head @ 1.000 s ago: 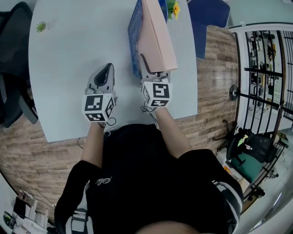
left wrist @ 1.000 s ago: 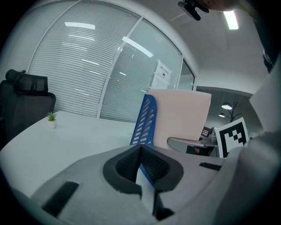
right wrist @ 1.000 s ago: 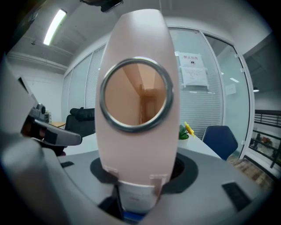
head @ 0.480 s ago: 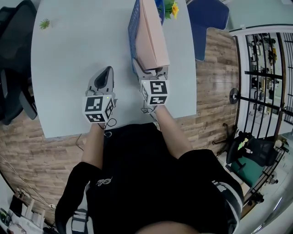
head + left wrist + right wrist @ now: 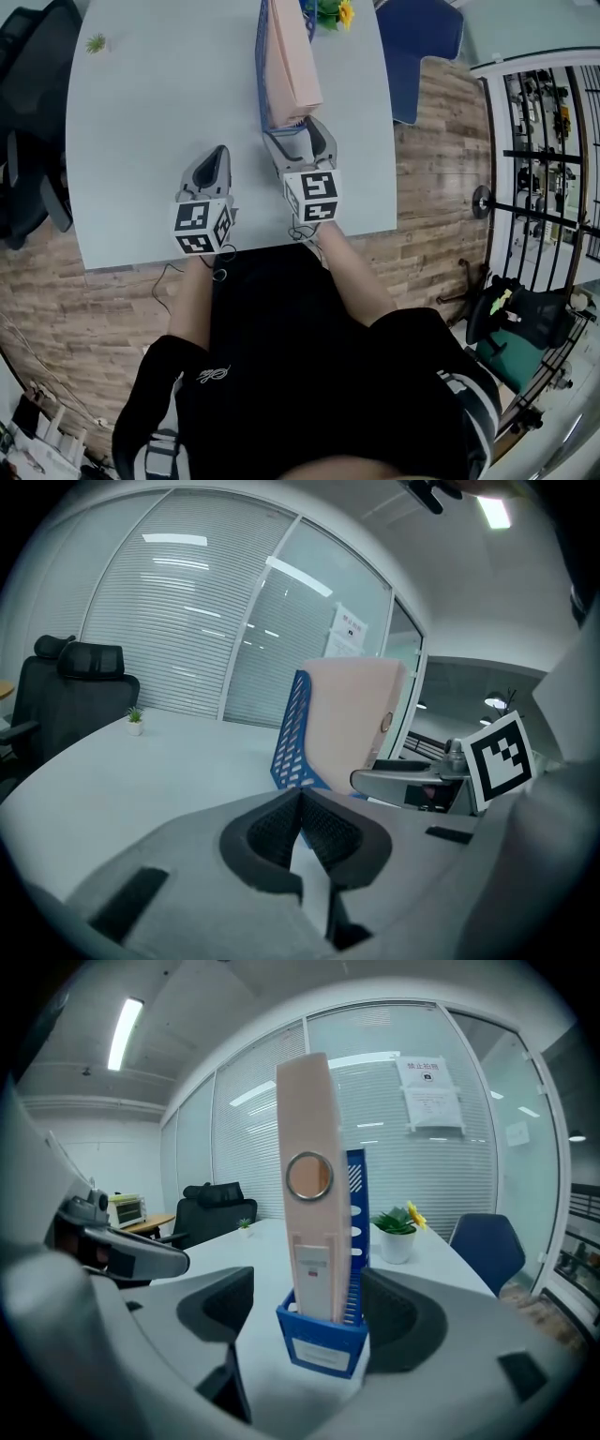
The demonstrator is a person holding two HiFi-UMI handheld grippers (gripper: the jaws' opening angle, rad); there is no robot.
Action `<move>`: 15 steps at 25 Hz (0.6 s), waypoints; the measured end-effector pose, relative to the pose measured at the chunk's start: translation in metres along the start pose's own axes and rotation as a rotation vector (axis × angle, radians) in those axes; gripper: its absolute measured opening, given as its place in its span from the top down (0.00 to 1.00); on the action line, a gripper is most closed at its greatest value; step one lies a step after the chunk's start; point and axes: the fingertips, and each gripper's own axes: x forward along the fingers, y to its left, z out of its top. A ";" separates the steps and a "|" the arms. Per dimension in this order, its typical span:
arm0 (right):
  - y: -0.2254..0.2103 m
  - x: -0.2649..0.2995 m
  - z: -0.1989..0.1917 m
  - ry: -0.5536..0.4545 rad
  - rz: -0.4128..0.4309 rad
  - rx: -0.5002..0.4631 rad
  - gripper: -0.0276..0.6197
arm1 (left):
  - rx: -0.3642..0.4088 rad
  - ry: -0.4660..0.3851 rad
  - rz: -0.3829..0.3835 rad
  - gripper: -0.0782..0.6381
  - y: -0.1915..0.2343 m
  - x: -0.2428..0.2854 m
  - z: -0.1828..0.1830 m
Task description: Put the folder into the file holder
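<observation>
Pink slim folder [image 5: 291, 56] stands in blue slotted file holder [image 5: 323, 1346], untouched at right hand-held gripper's [image 5: 298, 141] jaws, which have just been opening; left hand-held gripper [image 5: 218, 155] closed.

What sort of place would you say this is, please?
Probably an office meeting room: a large pale grey table, a black high-backed swivel chair, and glass partition walls with slatted blinds.
</observation>
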 end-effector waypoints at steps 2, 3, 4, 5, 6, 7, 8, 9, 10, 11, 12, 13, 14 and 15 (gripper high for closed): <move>0.002 -0.010 -0.004 0.004 0.013 0.001 0.41 | 0.006 0.005 0.011 0.89 -0.008 -0.007 -0.004; 0.003 -0.016 -0.007 0.010 0.022 -0.002 0.41 | 0.010 0.007 0.016 0.89 -0.012 -0.012 -0.006; 0.005 -0.023 -0.010 0.018 0.032 -0.007 0.41 | 0.012 0.010 0.021 0.89 -0.015 -0.016 -0.008; 0.008 -0.029 -0.012 0.025 0.041 -0.013 0.42 | 0.013 0.014 0.025 0.89 -0.017 -0.021 -0.010; 0.010 -0.034 -0.015 0.032 0.049 -0.020 0.44 | 0.012 0.019 0.030 0.89 -0.017 -0.026 -0.012; 0.013 -0.038 -0.017 0.041 0.055 -0.026 0.46 | 0.013 0.024 0.034 0.89 -0.016 -0.030 -0.013; 0.016 -0.042 -0.020 0.051 0.059 -0.032 0.47 | 0.015 0.030 0.038 0.89 -0.015 -0.034 -0.015; 0.018 -0.046 -0.023 0.061 0.061 -0.039 0.49 | 0.018 0.035 0.041 0.89 -0.014 -0.038 -0.017; 0.021 -0.050 -0.026 0.069 0.064 -0.044 0.53 | 0.021 0.040 0.044 0.89 -0.013 -0.042 -0.019; 0.024 -0.055 -0.029 0.075 0.067 -0.048 0.58 | 0.024 0.043 0.046 0.89 -0.013 -0.046 -0.020; 0.028 -0.059 -0.031 0.082 0.071 -0.053 0.65 | 0.026 0.046 0.046 0.89 -0.013 -0.049 -0.022; 0.033 -0.063 -0.033 0.088 0.076 -0.061 0.71 | 0.029 0.050 0.046 0.89 -0.013 -0.053 -0.023; 0.040 -0.067 -0.033 0.092 0.082 -0.074 0.80 | 0.033 0.054 0.044 0.89 -0.013 -0.056 -0.025; 0.048 -0.070 -0.032 0.094 0.086 -0.090 0.88 | 0.038 0.059 0.040 0.89 -0.012 -0.060 -0.026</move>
